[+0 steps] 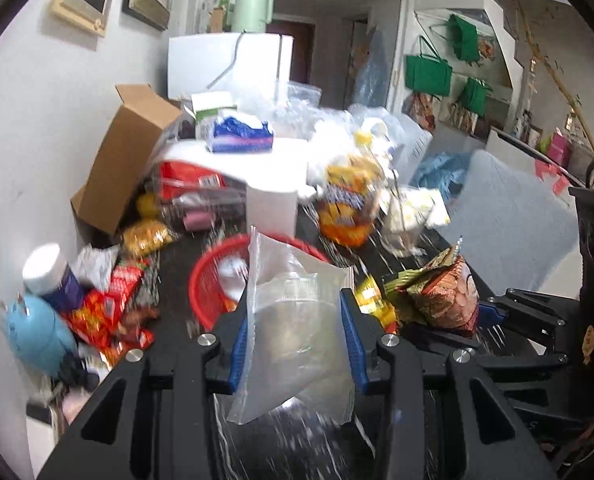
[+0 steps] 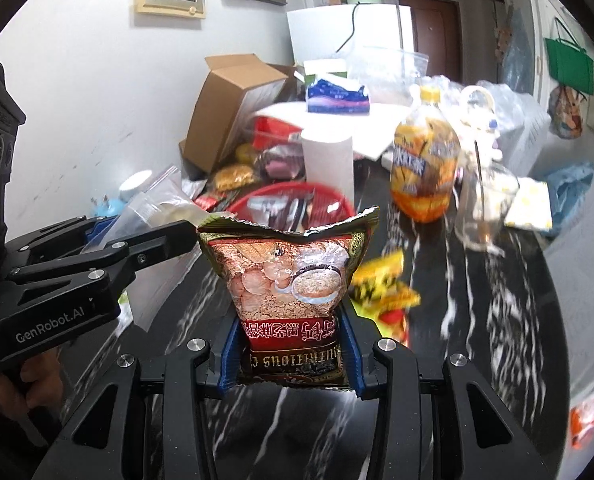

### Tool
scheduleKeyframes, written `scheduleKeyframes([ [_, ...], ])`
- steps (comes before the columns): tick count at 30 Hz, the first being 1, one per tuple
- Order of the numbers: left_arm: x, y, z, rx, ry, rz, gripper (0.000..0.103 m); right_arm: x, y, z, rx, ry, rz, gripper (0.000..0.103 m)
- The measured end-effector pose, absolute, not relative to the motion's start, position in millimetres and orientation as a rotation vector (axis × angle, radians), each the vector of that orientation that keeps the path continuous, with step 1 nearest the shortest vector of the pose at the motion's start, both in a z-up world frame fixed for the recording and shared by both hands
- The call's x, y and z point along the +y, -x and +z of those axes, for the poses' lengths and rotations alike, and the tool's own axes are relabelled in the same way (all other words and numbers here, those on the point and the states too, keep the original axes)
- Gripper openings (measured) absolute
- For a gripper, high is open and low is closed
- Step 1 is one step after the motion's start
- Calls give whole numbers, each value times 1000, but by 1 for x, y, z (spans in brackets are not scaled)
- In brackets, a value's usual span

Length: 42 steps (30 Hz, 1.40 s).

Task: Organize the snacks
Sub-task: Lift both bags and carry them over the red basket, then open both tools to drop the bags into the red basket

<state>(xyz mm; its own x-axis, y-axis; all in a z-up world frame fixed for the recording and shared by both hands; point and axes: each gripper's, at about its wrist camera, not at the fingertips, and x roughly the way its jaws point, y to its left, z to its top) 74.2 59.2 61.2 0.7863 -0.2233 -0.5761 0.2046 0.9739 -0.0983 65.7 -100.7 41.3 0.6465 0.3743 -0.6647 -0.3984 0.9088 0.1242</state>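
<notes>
The left claw [image 1: 297, 320] has its blue-padded fingers [image 1: 239, 344] closed most of the way onto a clear, flat plastic zip pouch [image 1: 297, 328], which stands up between them and hangs slightly below the pads, clear of the black, white-veined marble bench [image 1: 297, 448]. The right claw [image 2: 291, 344] is likewise nearly closed, its blue pads [image 2: 229, 354] pressing the lower sides of a glossy red-and-gold printed snack bag with a cereal picture [image 2: 293, 280]; the bag is upside down, its crimped edge pointing away from the claw and its print inverted. In the left wrist view this same bag shows to the right of the pouch, gripped by the other claw, the two held items near each other but apart.

Just beyond both claws sits a round red plastic mesh basket [image 1: 213, 280] on the bench, with small wrapped items inside. Yellow snack packets [image 2: 381, 284] lie on the bench just right of the held bag. Farther out stand a white paper-towel roll [image 2: 329, 164] and an orange-labelled plastic drink bottle with a yellow cap [image 2: 425, 160]. A brown open cardboard box [image 1: 125, 156] leans against the wall on the left, with red snack packets [image 1: 109, 304] and a white-capped jar [image 1: 53, 272] in front of it. The views are blurred.
</notes>
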Motion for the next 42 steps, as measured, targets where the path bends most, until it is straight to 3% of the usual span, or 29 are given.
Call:
scheduleKeyframes([
  [19, 85, -187, 93, 506, 48, -104, 39, -69, -195, 80, 634, 48, 478, 41],
  [42, 72, -273, -52, 991, -8, -108, 39, -64, -257, 5, 831, 72, 405, 42],
])
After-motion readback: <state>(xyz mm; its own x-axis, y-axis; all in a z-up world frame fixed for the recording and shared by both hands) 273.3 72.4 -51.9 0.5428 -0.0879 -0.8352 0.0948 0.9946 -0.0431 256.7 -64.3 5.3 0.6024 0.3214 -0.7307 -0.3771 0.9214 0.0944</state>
